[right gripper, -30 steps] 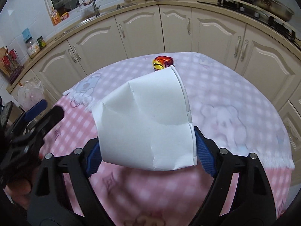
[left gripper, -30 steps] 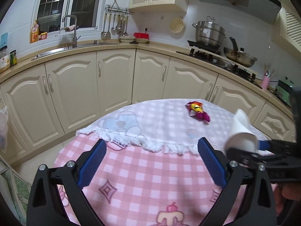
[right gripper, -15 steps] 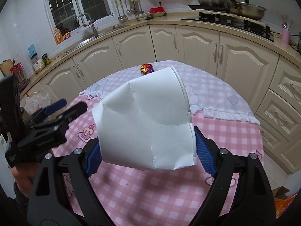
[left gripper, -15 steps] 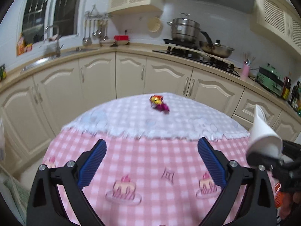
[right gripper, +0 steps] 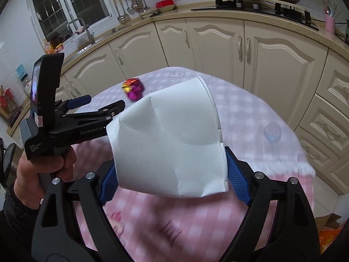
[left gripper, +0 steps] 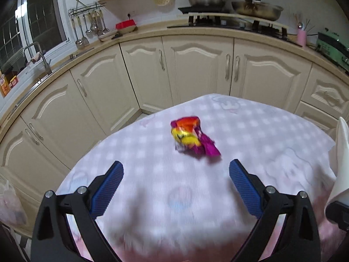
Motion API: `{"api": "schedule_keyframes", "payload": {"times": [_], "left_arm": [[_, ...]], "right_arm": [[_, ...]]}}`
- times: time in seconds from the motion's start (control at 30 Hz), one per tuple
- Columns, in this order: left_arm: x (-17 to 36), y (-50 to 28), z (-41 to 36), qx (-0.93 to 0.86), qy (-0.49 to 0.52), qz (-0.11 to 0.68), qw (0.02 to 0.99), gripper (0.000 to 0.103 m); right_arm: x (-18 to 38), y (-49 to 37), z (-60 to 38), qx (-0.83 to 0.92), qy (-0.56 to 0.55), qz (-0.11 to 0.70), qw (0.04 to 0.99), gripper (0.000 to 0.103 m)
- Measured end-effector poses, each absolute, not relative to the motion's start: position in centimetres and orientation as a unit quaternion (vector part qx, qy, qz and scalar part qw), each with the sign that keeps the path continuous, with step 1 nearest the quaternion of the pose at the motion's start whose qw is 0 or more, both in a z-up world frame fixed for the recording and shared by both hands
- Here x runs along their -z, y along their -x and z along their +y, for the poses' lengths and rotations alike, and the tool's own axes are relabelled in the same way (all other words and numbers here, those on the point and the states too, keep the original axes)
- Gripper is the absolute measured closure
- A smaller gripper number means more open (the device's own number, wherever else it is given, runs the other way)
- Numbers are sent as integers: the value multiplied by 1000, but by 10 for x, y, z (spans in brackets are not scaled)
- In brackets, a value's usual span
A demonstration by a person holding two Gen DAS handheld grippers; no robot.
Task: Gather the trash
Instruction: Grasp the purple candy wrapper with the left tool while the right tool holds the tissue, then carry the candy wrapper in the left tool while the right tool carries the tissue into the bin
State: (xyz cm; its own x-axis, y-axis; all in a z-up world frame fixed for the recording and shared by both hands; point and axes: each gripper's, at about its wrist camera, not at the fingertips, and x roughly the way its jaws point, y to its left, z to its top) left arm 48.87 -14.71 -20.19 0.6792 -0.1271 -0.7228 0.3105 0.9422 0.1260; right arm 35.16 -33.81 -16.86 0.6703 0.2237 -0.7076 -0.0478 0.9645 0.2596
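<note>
The right tongs were clamped on a white paper cup, blue ribbed pads pressing its two sides near the base. The cup was dented and creased, its thin walls buckled in several folds, its rolled rim pointing away toward the far edge of the surface. What lay inside it could not be seen. In the left wrist view the same cup showed as a pale cone at the right margin.

The left tongs stood wide apart with nothing between the blue ribbed pads, angled down over the surface. A hand in a dark sleeve gripped their black handle, visible at the left of the right wrist view.

The crumpled wrapper lay on the surface toward its far edge, just beyond the left tongs and apart from both pads. It was shiny and foil-like, scrunched into a lump of orange, yellow and magenta with a twisted magenta tail; motion blur softened it.

The surface was rounded and covered in pink-and-white checked cloth, with a paler, fringed cloth over the far half. A plastic bag hung at the left beside the cream cabinets.
</note>
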Motion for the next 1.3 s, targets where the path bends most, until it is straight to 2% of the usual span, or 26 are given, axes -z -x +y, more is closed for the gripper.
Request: {"api": "schedule_keyframes", "payload": {"times": [0.17, 0.2, 0.23, 0.27, 0.47, 0.87, 1.03, 1.17, 1.3], "left_arm": [[211, -531, -157, 139, -94, 394, 904, 8], [213, -535, -158, 152, -83, 396, 902, 29], [215, -539, -158, 168, -71, 406, 896, 55], [218, -542, -158, 175, -58, 423, 887, 68], [210, -498, -163, 194, -66, 413, 887, 70], [128, -311, -187, 302, -33, 316, 899, 70], [111, -240, -209, 367, -24, 285, 885, 70], [110, -187, -238, 414, -26, 280, 866, 70], [124, -144, -276, 457, -51, 289, 840, 70]], "right_arm": [[181, -374, -356, -69, -133, 406, 902, 20], [183, -375, -359, -69, -136, 406, 901, 20], [185, -374, -361, -69, -139, 406, 900, 20], [185, -371, -362, -69, -141, 406, 900, 20], [169, -336, -375, -66, -150, 383, 909, 20], [108, -184, -411, -18, -153, 305, 940, 20], [87, -120, -432, 14, -154, 278, 948, 20], [90, -70, -463, 55, -174, 266, 947, 19], [115, -23, -509, 116, -218, 271, 931, 19]]}}
